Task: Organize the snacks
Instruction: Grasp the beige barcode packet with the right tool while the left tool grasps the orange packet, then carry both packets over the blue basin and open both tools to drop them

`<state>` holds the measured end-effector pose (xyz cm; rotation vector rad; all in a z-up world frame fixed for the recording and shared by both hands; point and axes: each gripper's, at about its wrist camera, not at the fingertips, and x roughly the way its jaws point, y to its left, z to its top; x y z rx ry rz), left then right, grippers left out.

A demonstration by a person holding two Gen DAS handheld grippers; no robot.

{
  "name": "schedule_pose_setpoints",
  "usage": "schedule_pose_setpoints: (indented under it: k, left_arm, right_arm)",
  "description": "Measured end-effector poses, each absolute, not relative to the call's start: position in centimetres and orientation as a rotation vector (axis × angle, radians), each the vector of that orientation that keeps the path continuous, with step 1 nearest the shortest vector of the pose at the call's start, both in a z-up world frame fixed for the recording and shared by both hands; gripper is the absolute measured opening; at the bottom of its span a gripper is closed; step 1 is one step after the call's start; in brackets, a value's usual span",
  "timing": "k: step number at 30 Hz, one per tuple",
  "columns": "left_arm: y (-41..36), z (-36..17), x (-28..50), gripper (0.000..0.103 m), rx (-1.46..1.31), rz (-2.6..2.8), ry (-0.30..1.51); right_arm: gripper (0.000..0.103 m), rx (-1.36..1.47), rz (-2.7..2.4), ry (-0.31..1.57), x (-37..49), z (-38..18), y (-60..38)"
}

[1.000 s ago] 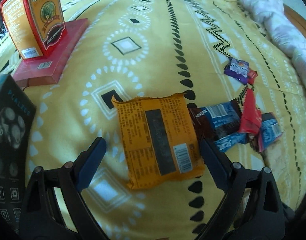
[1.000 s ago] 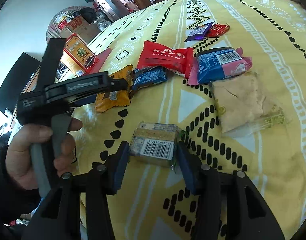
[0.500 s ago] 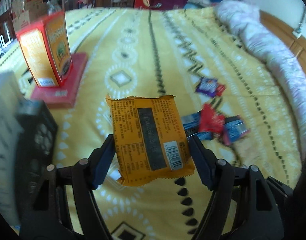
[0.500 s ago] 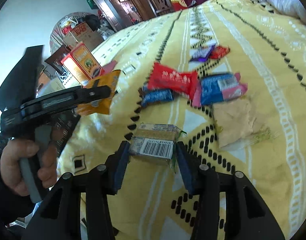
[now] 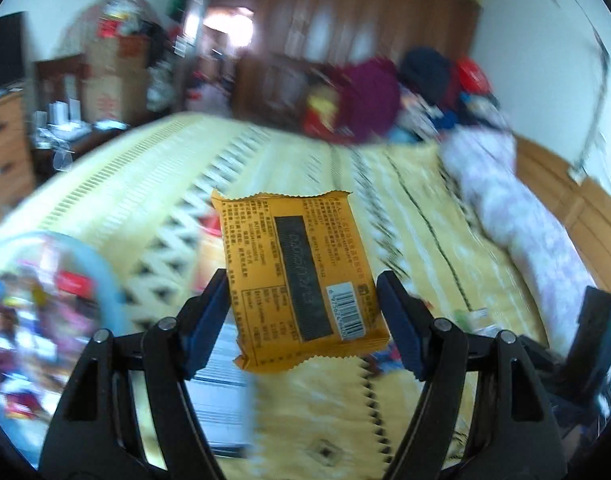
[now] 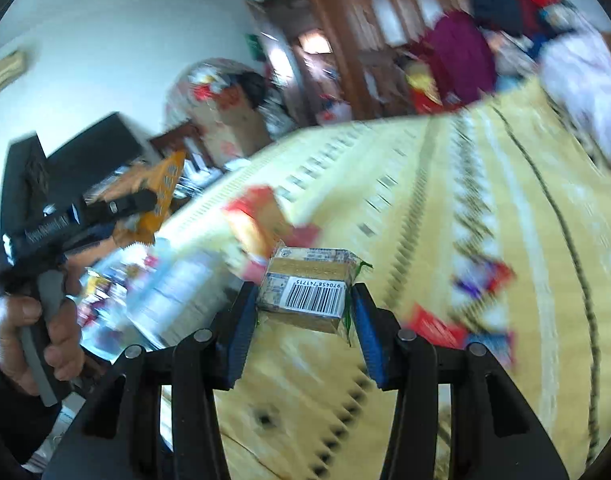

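Both grippers have risen off the yellow patterned bedspread (image 5: 405, 208). Left gripper (image 5: 303, 312) is clamped on the orange flat foil snack packet (image 5: 297, 280); right gripper (image 6: 303, 312) on the small tan barcoded snack block (image 6: 309, 292). Risk: edge-only grip, fast swing, either could slip out.

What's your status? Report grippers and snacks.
Left gripper clamped on orange snack packet. Right gripper clamped on small barcoded snack pack. Both clear of yellow bedspread; nothing blocking.
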<state>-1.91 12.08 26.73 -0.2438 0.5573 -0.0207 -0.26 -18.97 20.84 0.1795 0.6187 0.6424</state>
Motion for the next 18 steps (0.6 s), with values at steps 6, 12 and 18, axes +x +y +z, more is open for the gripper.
schedule_pose_setpoints:
  k: [6,12,18]
  left_arm:
    - [23.8,29.3,-5.5,0.075,-0.291,0.231,0.477]
    - [32.7,27.9,-7.5,0.075,-0.307,0.449,0.483]
    - [35.9,24.3,-8.3,0.075,-0.336,0.548,0.563]
  right_arm:
    - [0.051,0.120,0.861,0.549,0.4,28.2,-8.3]
    - [0.051,0.073,1.054,0.566,0.2,31.6,3.6]
    - [0.051,0.012,1.174,0.645,-1.2,30.7,13.9]
